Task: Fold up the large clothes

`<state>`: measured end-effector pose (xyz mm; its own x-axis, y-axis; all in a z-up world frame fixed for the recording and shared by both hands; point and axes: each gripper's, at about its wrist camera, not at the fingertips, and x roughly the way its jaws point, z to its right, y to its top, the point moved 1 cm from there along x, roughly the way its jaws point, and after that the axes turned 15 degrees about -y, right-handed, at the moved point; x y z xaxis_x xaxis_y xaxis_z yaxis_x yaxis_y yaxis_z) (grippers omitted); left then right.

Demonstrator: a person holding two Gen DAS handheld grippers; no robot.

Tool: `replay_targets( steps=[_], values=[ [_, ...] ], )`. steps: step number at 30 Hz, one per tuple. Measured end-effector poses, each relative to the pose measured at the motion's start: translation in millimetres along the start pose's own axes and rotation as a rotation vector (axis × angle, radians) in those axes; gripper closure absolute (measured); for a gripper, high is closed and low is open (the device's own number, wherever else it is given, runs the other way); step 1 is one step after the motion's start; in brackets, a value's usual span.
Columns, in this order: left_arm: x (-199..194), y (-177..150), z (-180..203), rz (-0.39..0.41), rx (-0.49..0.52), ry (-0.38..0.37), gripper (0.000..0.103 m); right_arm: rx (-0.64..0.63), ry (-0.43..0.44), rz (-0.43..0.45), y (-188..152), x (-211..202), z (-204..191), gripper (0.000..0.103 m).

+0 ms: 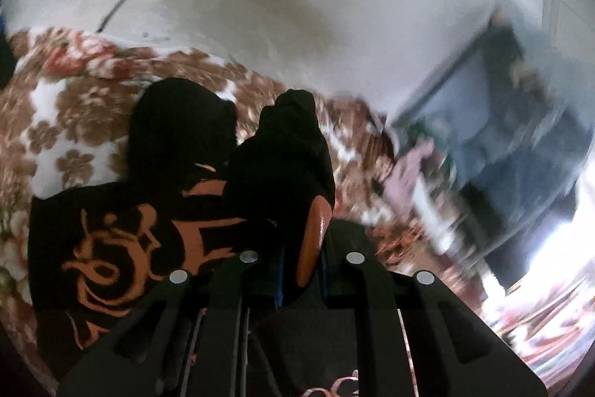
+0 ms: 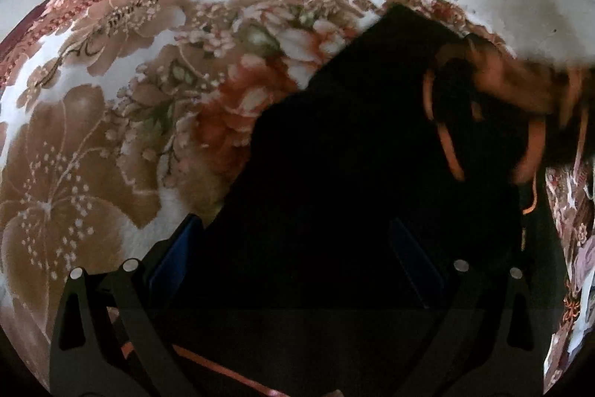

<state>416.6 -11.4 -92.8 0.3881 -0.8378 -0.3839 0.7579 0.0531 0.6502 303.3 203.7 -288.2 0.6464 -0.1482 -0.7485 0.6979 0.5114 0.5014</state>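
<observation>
My left gripper has its fingers pinched on a bunched fold of the black shirt, lifting it off the floral blanket toward 12 o'clock for folding; my right gripper fingers spread wide over the cloth, steadying nothing.

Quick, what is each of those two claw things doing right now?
Left gripper: closed, pinching a bunched fold of the black garment with orange print.
Right gripper: open, fingers spread over the same garment, gripping nothing.
</observation>
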Motion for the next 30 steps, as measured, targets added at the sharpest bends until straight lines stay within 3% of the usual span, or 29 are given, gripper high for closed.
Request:
replay_targets(
  steps=[8, 14, 18, 21, 22, 25, 26, 30],
  values=[
    [138.0, -59.4, 13.2, -0.128, 0.015, 0.016, 0.091, 0.023, 0.049, -0.016, -29.6, -1.4, 19.6, 0.005],
    [219.9, -105.5, -13.4, -0.257, -0.011, 0.155, 0.091, 0.047, 0.113, -0.023, -61.6, -10.8, 38.8, 0.005],
    [246.9, -130.5, -22.5, -0.303, -0.019, 0.232, 0.09, 0.048, 0.138, -0.013, -74.1, -9.2, 48.7, 0.005],
    [262.0, -143.9, -16.3, -0.351, 0.04, 0.299, 0.087, 0.063, 0.155, -0.02, -79.6, -13.7, 54.6, 0.005],
    [265.3, -148.5, -14.1, -0.368, 0.063, 0.322, 0.079, 0.066, 0.162, -0.018, -81.2, -17.5, 56.2, 0.005],
    [277.9, -161.3, -3.7, -0.414, 0.102, 0.344, 0.041, 0.052, 0.166, -0.003, -85.4, -25.3, 58.1, 0.005],
    [281.6, -165.5, 0.7, -0.43, 0.112, 0.348, 0.033, 0.048, 0.163, 0.005, -87.0, -27.4, 59.8, 0.005],
    [283.4, -172.7, 13.6, -0.435, 0.102, 0.394, 0.023, 0.064, 0.13, 0.004, -96.2, -27.7, 76.3, 0.005]
  ],
)
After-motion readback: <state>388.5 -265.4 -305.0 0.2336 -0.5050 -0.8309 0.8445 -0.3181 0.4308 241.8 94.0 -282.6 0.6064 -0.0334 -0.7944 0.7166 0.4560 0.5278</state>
